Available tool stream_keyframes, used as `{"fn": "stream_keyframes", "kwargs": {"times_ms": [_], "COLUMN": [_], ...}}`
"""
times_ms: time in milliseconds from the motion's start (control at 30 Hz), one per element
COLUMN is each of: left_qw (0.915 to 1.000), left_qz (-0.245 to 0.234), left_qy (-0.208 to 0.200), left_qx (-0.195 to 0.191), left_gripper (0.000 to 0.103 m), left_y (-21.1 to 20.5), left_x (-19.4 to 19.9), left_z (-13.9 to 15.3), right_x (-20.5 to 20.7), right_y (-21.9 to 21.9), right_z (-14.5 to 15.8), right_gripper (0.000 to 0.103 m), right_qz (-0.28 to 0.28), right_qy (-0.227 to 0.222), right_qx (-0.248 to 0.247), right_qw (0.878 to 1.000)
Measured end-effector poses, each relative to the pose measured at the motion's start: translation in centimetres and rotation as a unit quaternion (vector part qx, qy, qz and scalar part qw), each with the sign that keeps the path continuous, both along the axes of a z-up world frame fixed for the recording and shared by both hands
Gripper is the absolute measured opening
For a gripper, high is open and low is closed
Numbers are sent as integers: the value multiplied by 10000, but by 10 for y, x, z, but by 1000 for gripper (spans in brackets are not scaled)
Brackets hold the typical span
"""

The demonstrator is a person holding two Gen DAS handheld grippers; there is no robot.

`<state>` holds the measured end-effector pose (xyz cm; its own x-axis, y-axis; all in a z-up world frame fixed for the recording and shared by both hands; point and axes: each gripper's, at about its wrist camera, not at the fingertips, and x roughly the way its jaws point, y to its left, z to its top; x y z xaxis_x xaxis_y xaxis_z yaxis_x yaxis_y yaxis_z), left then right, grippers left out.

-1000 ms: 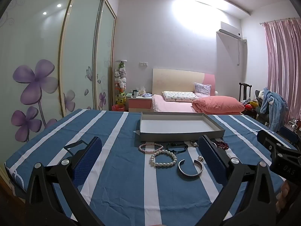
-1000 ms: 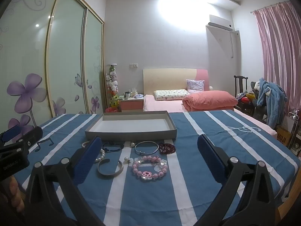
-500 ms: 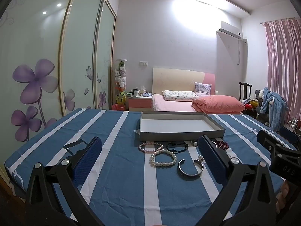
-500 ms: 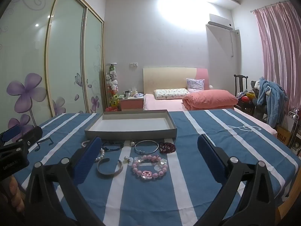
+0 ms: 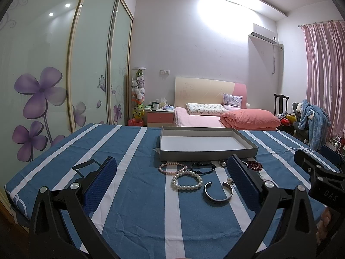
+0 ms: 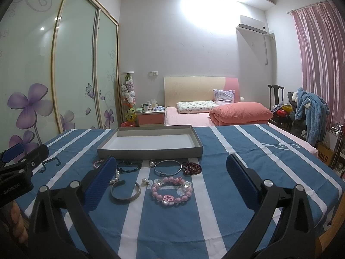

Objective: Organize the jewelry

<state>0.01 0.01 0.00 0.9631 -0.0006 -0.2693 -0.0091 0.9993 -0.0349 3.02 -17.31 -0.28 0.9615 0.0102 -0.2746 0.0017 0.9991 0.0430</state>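
Several pieces of jewelry lie on a blue-and-white striped cloth in front of an empty grey tray [image 5: 207, 152] [image 6: 148, 151]. A white pearl bracelet [image 5: 187, 180], a silver cuff [image 5: 218, 192] [image 6: 125, 192], a pink pearl strand [image 5: 171, 168] and a black bead bracelet [image 5: 202, 167] show in the left wrist view. A pink bead bracelet [image 6: 170, 189], a thin silver bangle [image 6: 168, 167] and a dark red bead bracelet [image 6: 192, 168] show in the right wrist view. My left gripper [image 5: 171, 181] and right gripper [image 6: 170, 181] are both open and empty, held above the near cloth.
The cloth-covered table [image 5: 129, 151] ends close on the left and near side. Behind it stand a pink bed [image 6: 215, 114], a nightstand [image 5: 160, 116], sliding wardrobe doors [image 5: 54, 75] and a chair with clothes [image 6: 301, 110] by pink curtains.
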Motion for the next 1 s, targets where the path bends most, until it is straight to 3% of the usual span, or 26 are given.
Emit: {"fn": "stream_keyframes", "kwargs": {"times_ms": [1000], "left_qw": [10000], "left_qz": [0], "left_qy": [18], "left_qx": [-4], "left_gripper": [101], "left_y": [0], "left_x": [0], "left_z": [0], "right_x": [1], "right_y": [0], "right_z": [-2], "right_gripper": [99], "right_qz": [-1], "right_qy": [20], "right_qx": [2], "right_qw": [10000]}}
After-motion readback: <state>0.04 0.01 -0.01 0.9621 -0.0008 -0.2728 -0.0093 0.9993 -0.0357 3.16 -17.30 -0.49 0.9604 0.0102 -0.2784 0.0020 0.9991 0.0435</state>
